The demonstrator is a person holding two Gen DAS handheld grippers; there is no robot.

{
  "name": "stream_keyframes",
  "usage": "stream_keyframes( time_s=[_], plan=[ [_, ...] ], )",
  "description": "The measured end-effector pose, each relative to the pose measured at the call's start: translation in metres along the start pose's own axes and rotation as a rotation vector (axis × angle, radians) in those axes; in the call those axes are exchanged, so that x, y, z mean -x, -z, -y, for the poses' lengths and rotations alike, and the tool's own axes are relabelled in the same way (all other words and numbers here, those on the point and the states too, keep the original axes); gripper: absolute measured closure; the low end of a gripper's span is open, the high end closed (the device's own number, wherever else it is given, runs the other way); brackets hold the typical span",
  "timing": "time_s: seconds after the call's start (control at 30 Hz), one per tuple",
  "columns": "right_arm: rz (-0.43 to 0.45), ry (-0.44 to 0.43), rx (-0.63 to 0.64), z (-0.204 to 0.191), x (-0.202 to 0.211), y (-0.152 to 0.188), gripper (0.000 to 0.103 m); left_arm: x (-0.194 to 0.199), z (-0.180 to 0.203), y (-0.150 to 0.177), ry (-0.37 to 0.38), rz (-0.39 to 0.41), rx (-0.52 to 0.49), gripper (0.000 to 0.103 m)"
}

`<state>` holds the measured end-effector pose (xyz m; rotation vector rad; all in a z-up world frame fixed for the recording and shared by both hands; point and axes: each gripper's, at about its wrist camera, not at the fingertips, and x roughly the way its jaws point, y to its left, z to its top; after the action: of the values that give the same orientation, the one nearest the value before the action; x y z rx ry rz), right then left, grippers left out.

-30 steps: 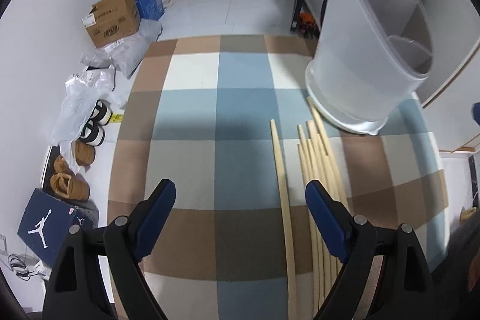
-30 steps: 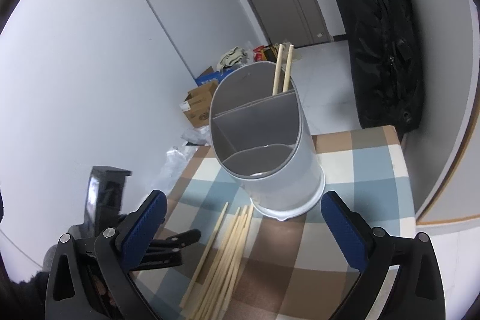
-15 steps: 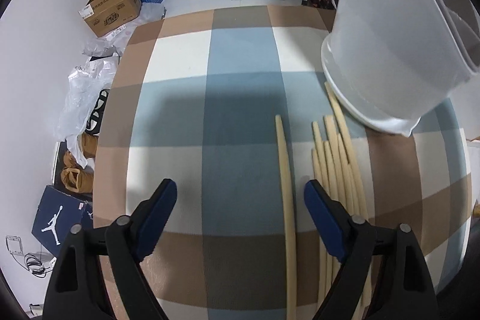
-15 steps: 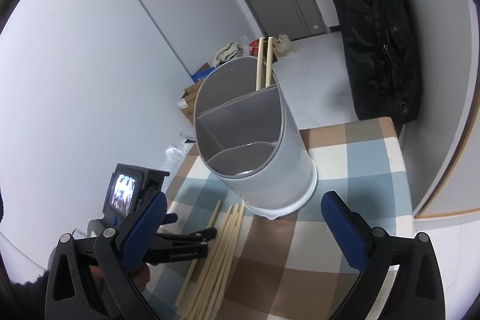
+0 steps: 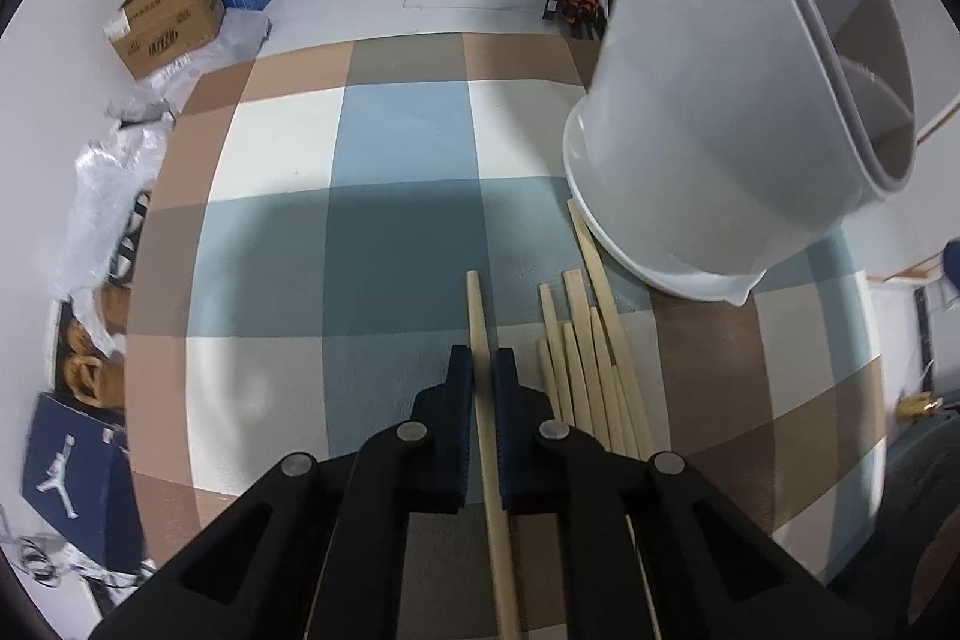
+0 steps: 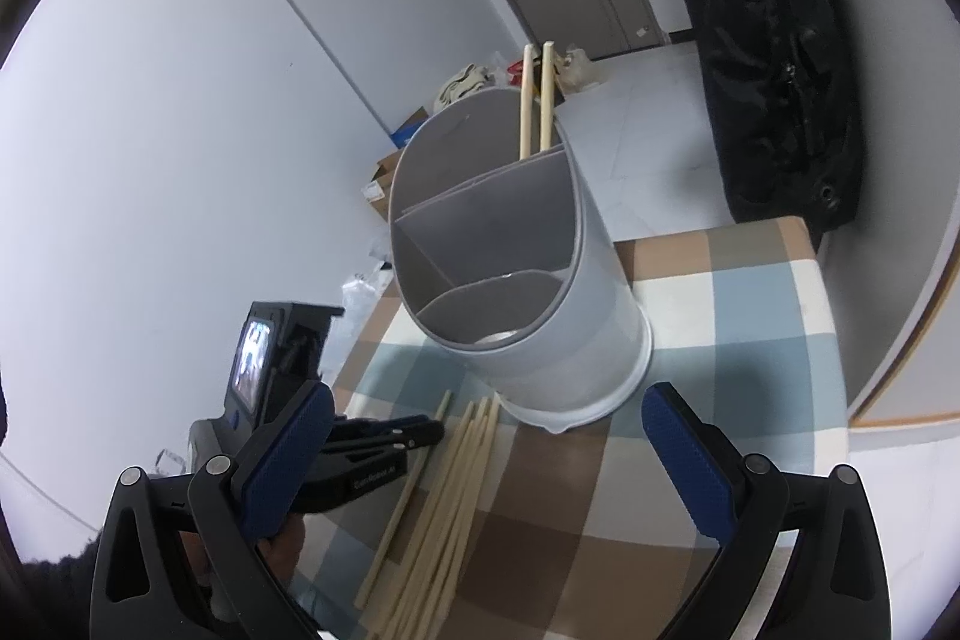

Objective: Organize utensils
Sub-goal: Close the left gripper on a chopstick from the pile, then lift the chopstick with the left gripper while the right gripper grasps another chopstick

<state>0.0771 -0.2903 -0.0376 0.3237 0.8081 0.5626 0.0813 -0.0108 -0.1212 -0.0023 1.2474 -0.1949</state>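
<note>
The left gripper [image 5: 482,370] has just clenched its fingers on a single chopstick [image 5: 478,307] lying on the checked surface [image 5: 396,148], left of the chopstick bundle [image 5: 591,370] by the holder [image 5: 708,148]. The right gripper [image 6: 486,436] hangs released, nearer than the holder.

The left wrist view looks steeply down along its fingers [image 5: 459,400] from close above the checked counter [image 5: 402,148], facing the far floor and doorway. The right wrist view sits higher and further back, tilted gently down along its own fingers [image 6: 684,436], facing the far door. Both share the grey divided holder [image 6: 540,280] at the counter's far right, the loose chopsticks [image 6: 444,496] near it, and the cardboard boxes [image 5: 168,22] on the floor. The right view also catches the left gripper [image 6: 390,445] from the side, at its near left.
</note>
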Motion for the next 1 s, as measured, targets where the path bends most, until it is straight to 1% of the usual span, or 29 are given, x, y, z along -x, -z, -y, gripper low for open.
stream_keyframes(
  time_s=[0.03,0.13,0.2,0.27,0.33,0.4,0.53,0.6,0.63,0.67,0.9,1.0],
  plan=[
    [-0.005,0.0,0.002,0.0,-0.002,0.001,0.0,0.001,-0.004,0.001,0.008,0.002,0.021,0.101],
    [-0.034,-0.017,-0.002,-0.001,-0.008,0.005,0.0,0.007,-0.012,0.002,-0.001,0.019,0.065,0.101],
    [-0.061,-0.015,0.0,-0.002,-0.013,0.009,0.005,0.016,-0.017,0.004,0.01,0.047,0.097,0.101],
    [-0.104,-0.004,0.013,-0.004,-0.021,0.015,0.021,0.025,-0.017,0.005,0.014,0.082,0.109,0.101],
    [-0.14,0.01,0.018,-0.006,-0.029,0.02,0.03,0.036,-0.018,0.007,0.015,0.116,0.116,0.101],
    [-0.165,0.012,0.012,-0.006,-0.035,0.024,0.035,0.039,-0.017,0.007,0.02,0.131,0.12,0.101],
    [-0.21,0.024,0.023,-0.01,-0.045,0.035,0.052,0.042,-0.022,0.006,0.032,0.151,0.132,0.101],
    [-0.236,0.036,0.034,-0.013,-0.051,0.039,0.058,0.044,-0.026,0.006,0.034,0.16,0.134,0.101],
    [-0.248,0.034,0.041,-0.015,-0.055,0.041,0.063,0.046,-0.026,0.007,0.037,0.166,0.137,0.101],
    [-0.256,0.031,0.049,-0.017,-0.057,0.042,0.065,0.046,-0.033,0.006,0.042,0.171,0.142,0.101],
    [-0.287,0.001,0.119,-0.043,-0.074,0.043,0.067,0.054,-0.046,0.006,0.061,0.194,0.166,0.101],
    [-0.305,-0.013,0.121,-0.048,-0.089,0.042,0.073,0.057,-0.054,0.008,0.066,0.202,0.181,0.101]
  ],
)
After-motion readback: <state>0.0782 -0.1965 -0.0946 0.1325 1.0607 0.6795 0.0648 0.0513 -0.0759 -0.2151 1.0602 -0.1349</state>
